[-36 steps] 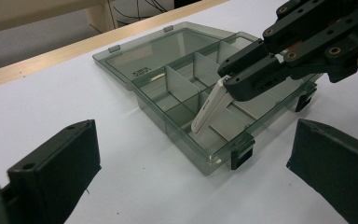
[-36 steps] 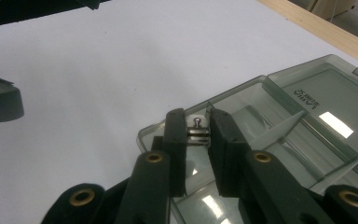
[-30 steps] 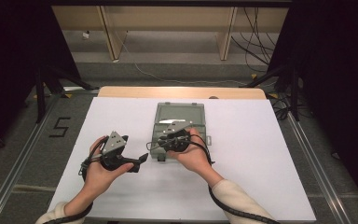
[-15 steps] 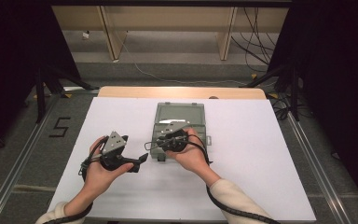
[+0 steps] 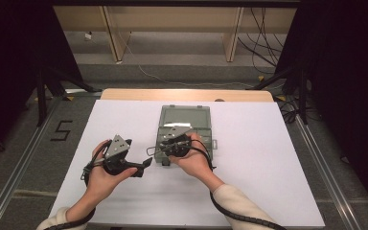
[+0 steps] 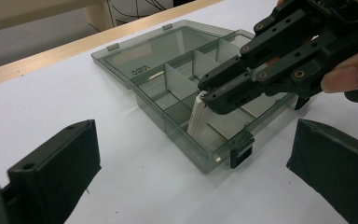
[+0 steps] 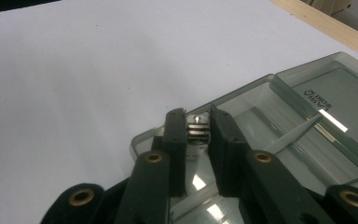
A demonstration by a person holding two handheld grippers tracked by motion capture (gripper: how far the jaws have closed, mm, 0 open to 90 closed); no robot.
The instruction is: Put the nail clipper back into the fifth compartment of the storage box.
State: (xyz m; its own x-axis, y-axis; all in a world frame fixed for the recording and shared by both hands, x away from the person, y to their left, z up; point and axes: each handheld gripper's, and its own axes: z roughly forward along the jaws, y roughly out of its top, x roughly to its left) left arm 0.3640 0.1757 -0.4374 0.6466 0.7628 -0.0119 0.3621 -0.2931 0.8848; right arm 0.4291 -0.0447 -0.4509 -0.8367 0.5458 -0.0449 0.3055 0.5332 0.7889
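A clear grey-green compartment box lies open on the white table, its lid flat behind it. My right gripper reaches over the box's near-left corner. In the left gripper view its jaws are shut on the top edge of a white divider plate, which stands tilted in the corner compartment. The right gripper view shows that gripper clamped on the plate's ridged edge. My left gripper rests on the table left of the box, open and holding nothing, its jaws pointing at the box.
Other dividers stand in the box, and a latch juts from its near wall. White table surface stretches right of the box and to the left. A wooden edge runs along the back.
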